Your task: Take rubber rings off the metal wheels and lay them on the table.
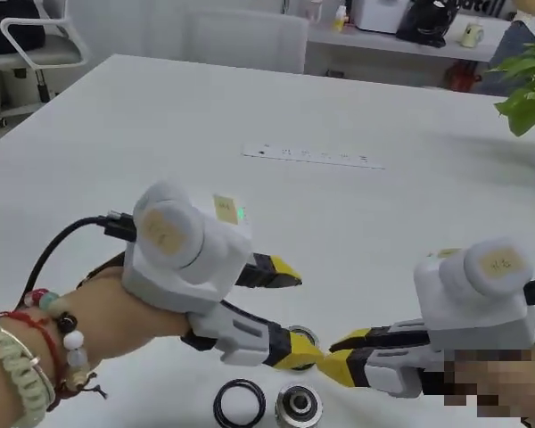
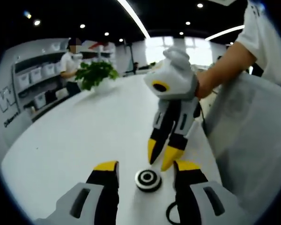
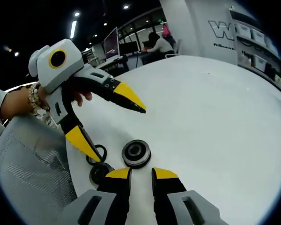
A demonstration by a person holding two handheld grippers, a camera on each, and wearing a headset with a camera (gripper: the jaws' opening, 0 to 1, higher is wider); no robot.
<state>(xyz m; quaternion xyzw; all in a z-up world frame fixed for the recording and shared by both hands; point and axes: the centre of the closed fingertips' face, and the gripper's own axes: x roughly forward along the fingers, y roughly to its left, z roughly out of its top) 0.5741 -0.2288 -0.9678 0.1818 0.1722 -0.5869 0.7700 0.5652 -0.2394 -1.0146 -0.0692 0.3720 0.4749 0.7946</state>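
A metal wheel [image 2: 148, 179] with a black rubber ring around it lies flat on the white table [image 1: 250, 116]. It sits just ahead of my left gripper [image 2: 147, 166], whose jaws stand wide open on either side of it. My right gripper [image 3: 141, 172] points at the same wheel [image 3: 136, 153] from the opposite side, jaws only a narrow gap apart and holding nothing. In the head view the wheel [image 1: 303, 337] peeks out between the left gripper [image 1: 301, 310] and the right gripper [image 1: 339, 355]. Near the table's front edge lie a loose black ring [image 1: 240, 403] and a bare metal wheel [image 1: 299, 406].
A flat power strip [image 1: 312, 156] is set into the table farther back. A green plant [image 1: 530, 89] stands at the far right, and a chair [image 1: 36, 45] beyond the far left corner. A person [image 2: 70, 56] stands by shelves.
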